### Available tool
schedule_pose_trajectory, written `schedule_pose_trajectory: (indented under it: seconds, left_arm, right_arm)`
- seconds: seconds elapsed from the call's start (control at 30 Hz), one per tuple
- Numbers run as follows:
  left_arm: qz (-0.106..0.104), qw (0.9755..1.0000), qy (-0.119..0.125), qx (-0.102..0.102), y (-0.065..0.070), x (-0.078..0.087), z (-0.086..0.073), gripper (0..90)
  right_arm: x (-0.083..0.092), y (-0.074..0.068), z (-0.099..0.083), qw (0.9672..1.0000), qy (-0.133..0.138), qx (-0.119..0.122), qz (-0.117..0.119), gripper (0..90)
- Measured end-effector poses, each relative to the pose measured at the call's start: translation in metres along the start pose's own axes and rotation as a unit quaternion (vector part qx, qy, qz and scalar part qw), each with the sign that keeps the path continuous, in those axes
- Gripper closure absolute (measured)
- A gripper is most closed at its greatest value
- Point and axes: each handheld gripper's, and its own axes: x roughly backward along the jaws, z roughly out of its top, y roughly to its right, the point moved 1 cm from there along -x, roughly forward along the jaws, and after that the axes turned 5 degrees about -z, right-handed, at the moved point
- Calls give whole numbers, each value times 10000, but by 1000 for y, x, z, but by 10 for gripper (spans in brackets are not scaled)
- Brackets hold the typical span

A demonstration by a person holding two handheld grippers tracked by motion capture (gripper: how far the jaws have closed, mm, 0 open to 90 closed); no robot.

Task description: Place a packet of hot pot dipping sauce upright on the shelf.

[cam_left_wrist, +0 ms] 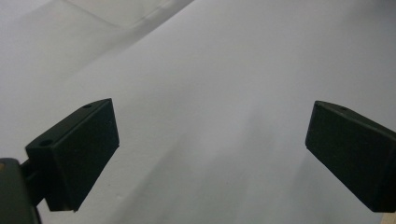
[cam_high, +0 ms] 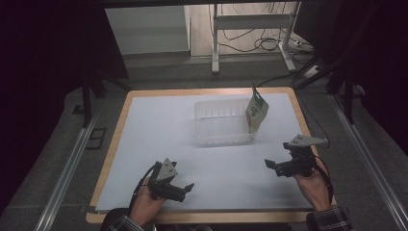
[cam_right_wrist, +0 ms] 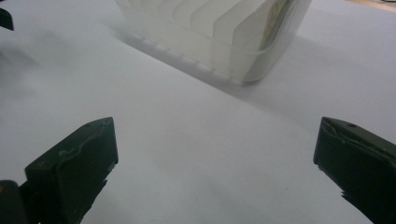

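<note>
A clear plastic bin stands on the white table sheet, past the middle. A green and cream pouch leans upright in the bin's right end, sticking out above the rim. In the right gripper view the bin is ahead with the pouch seen through its wall. My left gripper is open near the front left, over bare sheet, jaws wide apart. My right gripper is open at the front right, empty, pointing toward the bin.
The sheet lies on a wooden tabletop whose edge shows around it. Behind the table stand a desk frame and cables on the floor. Metal rails run along both sides.
</note>
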Motion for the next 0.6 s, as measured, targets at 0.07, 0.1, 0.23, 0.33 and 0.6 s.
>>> schedule_pose_trajectory:
  seconds: [0.07, 0.1, 0.23, 0.33, 0.6]
  left_arm:
    - [4, 10000, -2, 5, 0, 0, 0, 25]
    - [4, 10000, -7, 4, 0, 0, 0, 25]
    - [12, 10000, -15, 8, 1, 0, -1, 25]
    - [20, 10000, -16, 20, 1, 0, -1, 25]
    - [30, 10000, -41, 6, 1, 0, -2, 24]
  right_arm:
    - [0, 0, -2, 10000, 30, -13, 0, 0]
    - [1, -1, -3, 10000, 18, -1, -19, 0]
    - [1, -2, -6, 10000, -7, -18, 5, 0]
    - [1, -3, -9, 10000, -62, 37, -2, 0]
    - [0, -5, -16, 9997, -209, 138, -27, 0]
